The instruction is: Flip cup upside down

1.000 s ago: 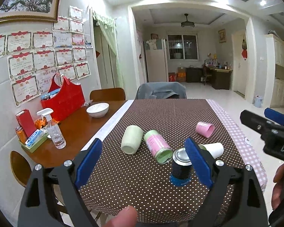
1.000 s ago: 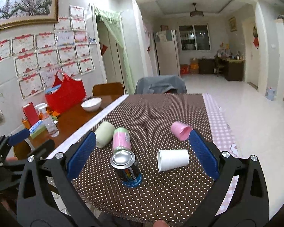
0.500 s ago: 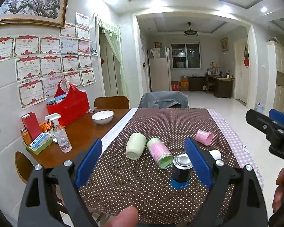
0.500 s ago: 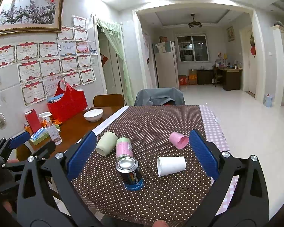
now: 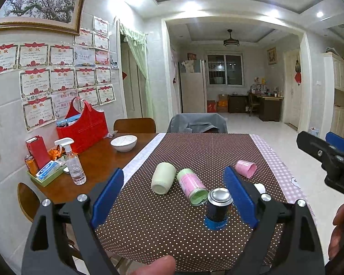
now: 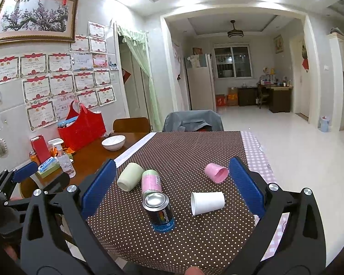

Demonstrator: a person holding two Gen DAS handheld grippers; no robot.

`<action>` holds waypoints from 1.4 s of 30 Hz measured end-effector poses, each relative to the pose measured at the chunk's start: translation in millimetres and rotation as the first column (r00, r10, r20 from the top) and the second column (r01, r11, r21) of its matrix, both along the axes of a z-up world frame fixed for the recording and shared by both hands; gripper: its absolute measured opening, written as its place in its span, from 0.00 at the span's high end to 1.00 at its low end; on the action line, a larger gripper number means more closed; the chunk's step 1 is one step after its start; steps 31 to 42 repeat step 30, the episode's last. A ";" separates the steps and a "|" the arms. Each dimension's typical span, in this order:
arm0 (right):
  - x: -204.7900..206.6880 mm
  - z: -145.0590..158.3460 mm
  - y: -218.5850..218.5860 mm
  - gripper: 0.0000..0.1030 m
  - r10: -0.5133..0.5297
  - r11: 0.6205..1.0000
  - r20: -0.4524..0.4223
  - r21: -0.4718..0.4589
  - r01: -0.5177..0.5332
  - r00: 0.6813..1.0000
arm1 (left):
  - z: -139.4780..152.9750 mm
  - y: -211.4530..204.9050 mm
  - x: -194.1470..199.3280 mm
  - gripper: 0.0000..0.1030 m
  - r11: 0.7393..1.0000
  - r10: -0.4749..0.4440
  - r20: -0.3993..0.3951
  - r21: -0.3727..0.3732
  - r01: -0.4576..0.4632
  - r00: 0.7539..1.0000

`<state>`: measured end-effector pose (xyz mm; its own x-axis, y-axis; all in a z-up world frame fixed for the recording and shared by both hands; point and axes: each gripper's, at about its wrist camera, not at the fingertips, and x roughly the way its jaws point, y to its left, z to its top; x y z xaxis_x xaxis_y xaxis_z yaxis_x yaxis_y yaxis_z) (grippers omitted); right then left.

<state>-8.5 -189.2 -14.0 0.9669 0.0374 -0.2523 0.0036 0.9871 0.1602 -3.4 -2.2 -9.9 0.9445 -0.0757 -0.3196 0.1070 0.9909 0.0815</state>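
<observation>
Dotted tablecloth bears white cup lying sideways; red basket holds packets.

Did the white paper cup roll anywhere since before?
No. In the right wrist view the white paper cup lies on its side just right of the dark can, below the pink cup, as earlier. Only the camera pulled back.

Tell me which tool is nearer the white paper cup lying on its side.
Right. The right tool faces the white paper cup, which lies between its open fingers' lines, off to the right. The left tool sits further left; its right finger hides most of the cup.
</observation>
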 end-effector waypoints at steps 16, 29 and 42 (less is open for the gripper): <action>0.0 2.4 -3.5 0.06 0.000 1.000 -0.005 0.001 0.000 1.000 | -1.2 -2.6 2.3 0.15 1.000 -0.011 -0.013 -0.005 0.011 1.000; 2.4 1.0 -4.7 0.06 0.006 1.000 -0.014 0.003 -0.006 1.000 | -0.2 -1.6 3.3 0.15 1.000 -0.011 -0.014 -0.009 0.011 1.000; 2.3 1.0 -4.7 0.06 0.006 1.000 -0.015 0.004 -0.006 1.000 | 0.1 -1.8 3.3 0.15 1.000 -0.010 -0.014 -0.008 0.010 1.000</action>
